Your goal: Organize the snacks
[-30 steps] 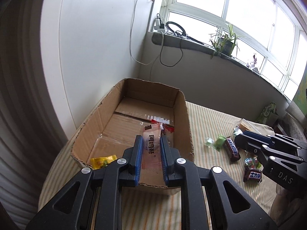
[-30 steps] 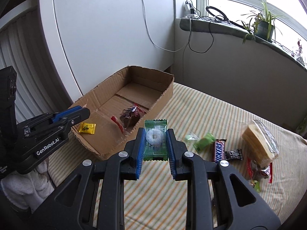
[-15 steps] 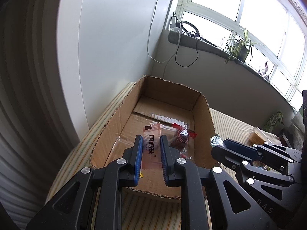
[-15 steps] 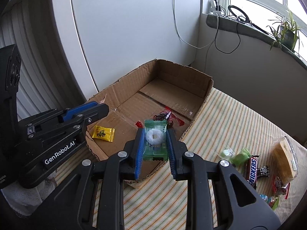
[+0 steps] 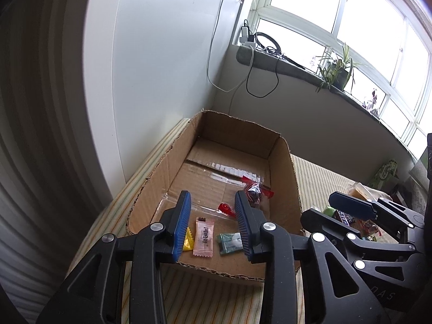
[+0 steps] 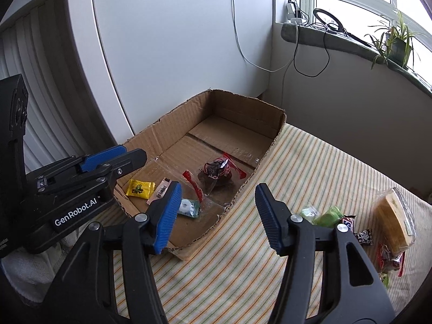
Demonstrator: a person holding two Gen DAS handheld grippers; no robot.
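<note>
Matt corrugated cardboard box (image 5: pixel 283 162), glossy, probably plastic, snack wrappers (image 5: pixel 203 239), on striped woven cloth (image 6: pixel 310 162)

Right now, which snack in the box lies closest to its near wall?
The pink packet, lying flat between the yellow candy and green mint packet; its lower edge reaches nearest the cardboard box wall.

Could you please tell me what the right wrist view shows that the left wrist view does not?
Only the right wrist view shows the yellow candy whole and the loose snacks on the striped cloth, including the sandwich pack. Only the left wrist view shows the pink sachet whole. Both show the cardboard box, the green mint packet, the red-wrapped snack, and the open left gripper and right gripper.
</note>
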